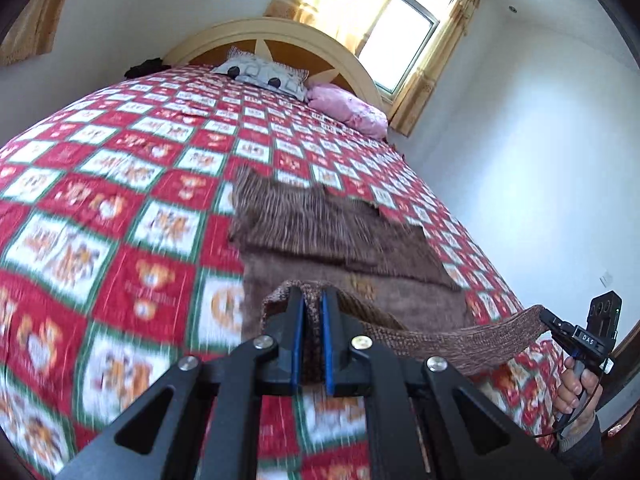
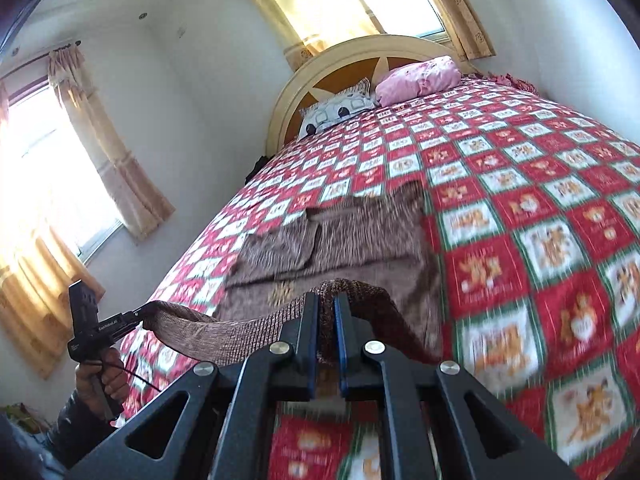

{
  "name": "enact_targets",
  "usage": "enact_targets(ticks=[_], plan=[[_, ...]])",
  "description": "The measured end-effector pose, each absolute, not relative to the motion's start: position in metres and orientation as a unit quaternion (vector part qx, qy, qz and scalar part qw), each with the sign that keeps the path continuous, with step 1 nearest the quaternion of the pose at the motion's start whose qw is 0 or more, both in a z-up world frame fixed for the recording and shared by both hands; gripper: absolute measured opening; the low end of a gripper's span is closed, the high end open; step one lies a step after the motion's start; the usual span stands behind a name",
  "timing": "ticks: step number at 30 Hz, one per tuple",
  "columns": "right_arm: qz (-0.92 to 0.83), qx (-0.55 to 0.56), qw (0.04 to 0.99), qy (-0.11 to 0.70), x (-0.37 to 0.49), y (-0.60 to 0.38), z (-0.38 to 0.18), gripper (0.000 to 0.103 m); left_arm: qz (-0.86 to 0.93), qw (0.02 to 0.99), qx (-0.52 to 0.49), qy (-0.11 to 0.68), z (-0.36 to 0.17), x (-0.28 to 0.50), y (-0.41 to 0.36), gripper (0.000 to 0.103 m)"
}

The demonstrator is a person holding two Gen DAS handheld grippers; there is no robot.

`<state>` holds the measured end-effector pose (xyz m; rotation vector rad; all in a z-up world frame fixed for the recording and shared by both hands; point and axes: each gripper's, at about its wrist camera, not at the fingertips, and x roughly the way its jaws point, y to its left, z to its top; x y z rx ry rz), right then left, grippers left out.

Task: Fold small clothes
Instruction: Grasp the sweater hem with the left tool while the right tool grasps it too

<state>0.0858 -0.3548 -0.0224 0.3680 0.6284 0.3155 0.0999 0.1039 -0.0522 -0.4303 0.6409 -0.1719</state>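
You have the left gripper [image 1: 311, 300] and right gripper [image 2: 326, 304] each clamped on the hem of the brown knit garment [image 1: 320, 224], stretched between them; its body lies toward 12 o'clock on the quilt [image 1: 120, 200]. Risk: uneven lift skews the fold (sleeves already tucked).

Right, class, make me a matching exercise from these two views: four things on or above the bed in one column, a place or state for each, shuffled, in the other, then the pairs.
Things:
1. brown sweater
2. pink pillow
3. patterned white pillow
4. left gripper

Place or state:
A. against the headboard's middle
B. hem lifted, rest lying on the quilt
C. by the window-side edge
D. shut on the hem

Pairs: 1-B, 2-C, 3-A, 4-D
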Motion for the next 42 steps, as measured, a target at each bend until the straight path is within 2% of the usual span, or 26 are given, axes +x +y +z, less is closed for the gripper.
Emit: enact_targets(ticks=[18, 28, 39, 42], plan=[[0.109, 0.175, 0.918, 0.339, 0.231, -0.358, -0.025, 0.007, -0.061, 0.922, -0.190, 0.332, -0.050, 0.217, 0.109, 0.009], [0.083, 0.165, 0.910, 0.371, 0.300, -0.356, -0.041, 0.007, -0.052, 0.914, -0.181, 0.359, -0.066, 0.273, 0.109, 0.009], [0.048, 0.178, 0.885, 0.427, 0.393, -0.372, -0.086, 0.007, -0.034, 0.898, -0.186, 0.398, -0.100, 0.320, 0.115, 0.009], [0.041, 0.218, 0.870, 0.439, 0.416, -0.385, -0.104, 0.008, -0.006, 0.896, -0.180, 0.405, -0.108, 0.328, 0.120, 0.015]])
